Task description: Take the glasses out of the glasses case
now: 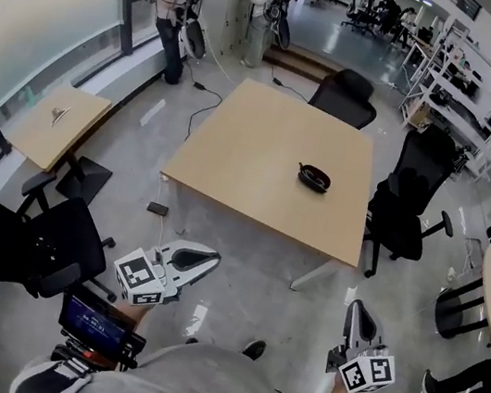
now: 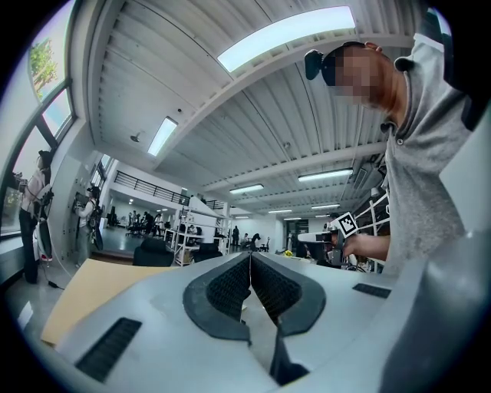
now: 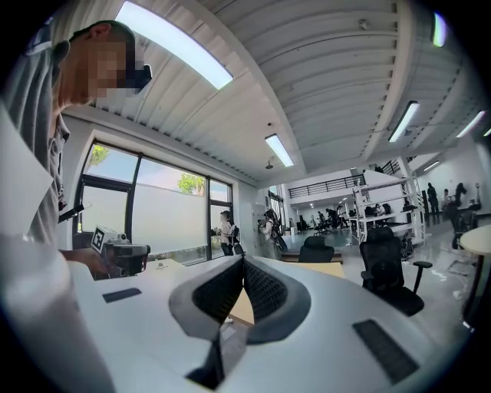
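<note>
A dark glasses case lies shut on the far right part of the wooden table, well ahead of both grippers. My left gripper hangs over the floor short of the table's near edge, jaws shut with nothing between them. My right gripper is lower right over the floor, also shut and empty. Both point level toward the table. The glasses themselves are not visible.
Black office chairs stand at the table's right, far side and near left. A smaller table sits at the left by the window. People stand at the back. A cable and a small box lie on the floor.
</note>
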Demonstrator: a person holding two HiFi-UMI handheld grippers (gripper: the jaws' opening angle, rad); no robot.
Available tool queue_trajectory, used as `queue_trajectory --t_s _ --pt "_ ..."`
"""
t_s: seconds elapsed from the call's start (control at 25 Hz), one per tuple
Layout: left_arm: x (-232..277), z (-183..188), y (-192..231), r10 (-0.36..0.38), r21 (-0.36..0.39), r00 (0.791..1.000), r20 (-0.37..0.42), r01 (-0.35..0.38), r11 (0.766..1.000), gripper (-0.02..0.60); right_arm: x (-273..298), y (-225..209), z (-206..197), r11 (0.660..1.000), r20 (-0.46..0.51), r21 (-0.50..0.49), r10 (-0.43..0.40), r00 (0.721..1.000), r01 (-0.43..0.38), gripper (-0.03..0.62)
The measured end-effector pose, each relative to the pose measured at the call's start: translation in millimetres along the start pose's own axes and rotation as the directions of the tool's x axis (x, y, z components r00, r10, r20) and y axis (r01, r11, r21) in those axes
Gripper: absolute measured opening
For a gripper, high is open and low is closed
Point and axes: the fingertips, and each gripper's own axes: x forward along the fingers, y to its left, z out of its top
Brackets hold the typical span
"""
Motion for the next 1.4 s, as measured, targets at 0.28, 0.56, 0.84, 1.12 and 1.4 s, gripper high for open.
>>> queue_trajectory --t_s 0.28,0.56,0.84,1.12,1.4 --pt "23 10 9 -0.003 -0.007 1.000 -0.014 0.003 1.000 0.006 16 -11 5 1.000 -0.034 0.005 0.015 0.999 -0.015 0.008" --pt "94 17 21 0.022 0.007 1.000 -0.019 -0.022 1.000 0.006 40 -72 10 0.998 -0.036 0.023 0.061 0.997 -0.060 0.008" --pt "156 22 28 0.053 0.000 0.998 -0.028 -0.053 0.999 0.006 64 -118 13 0.991 -0.054 0.038 0.128 0.990 -0.126 0.008" --pt "234 10 38 0.100 -0.014 0.995 -0.025 -0.101 0.995 0.006 98 -181 19 0.975 -0.070 0.026 0.224 0.972 -0.223 0.008" --pt "281 1 23 0.101 -0.014 0.994 -0.033 -0.101 0.995 0.006 84 -221 9 0.971 -0.089 0.053 0.239 0.967 -0.235 0.008"
